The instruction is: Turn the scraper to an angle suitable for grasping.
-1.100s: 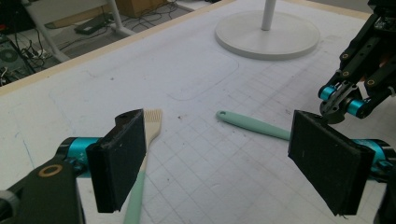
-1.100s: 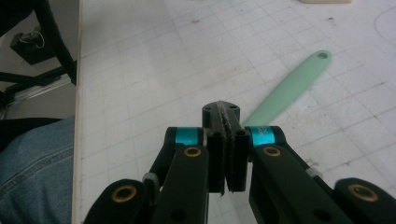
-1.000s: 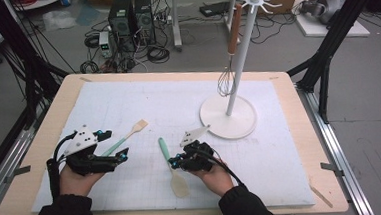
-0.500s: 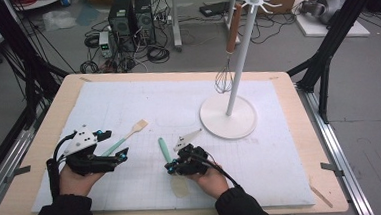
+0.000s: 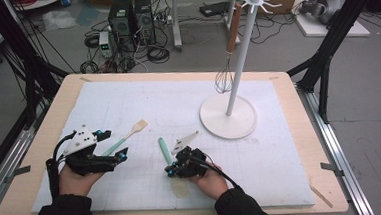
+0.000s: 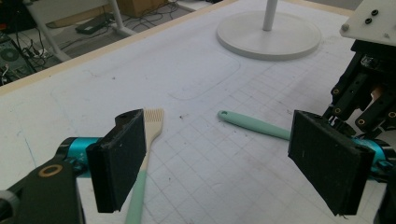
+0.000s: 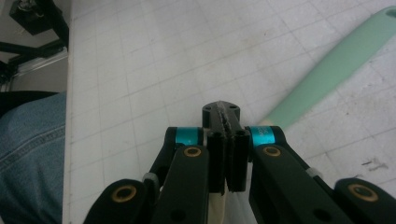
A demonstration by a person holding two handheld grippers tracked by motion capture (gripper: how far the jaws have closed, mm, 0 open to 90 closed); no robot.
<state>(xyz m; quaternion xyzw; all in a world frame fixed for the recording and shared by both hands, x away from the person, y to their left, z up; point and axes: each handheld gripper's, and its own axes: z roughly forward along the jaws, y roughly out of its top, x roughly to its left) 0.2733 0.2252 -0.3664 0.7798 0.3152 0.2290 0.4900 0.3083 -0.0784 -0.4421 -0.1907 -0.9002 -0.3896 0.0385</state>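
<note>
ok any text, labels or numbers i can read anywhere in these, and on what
None can be read.
Mat: printed grid lines, no words or numbers.
Spatula, brush, stand base: no markings visible.
Left gripper, right gripper: no lettering visible.
Computer boxes on the floor: any labels too small and blurred to read.

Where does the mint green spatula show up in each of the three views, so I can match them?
High view: the spatula lies low centre, handle pointing up the picture.
Left gripper view: its handle lies mid-frame, slanting down to the right.
Right gripper view: its handle runs into the top right corner.
Shared landmark: the white gridded mat under it in all three.
</note>
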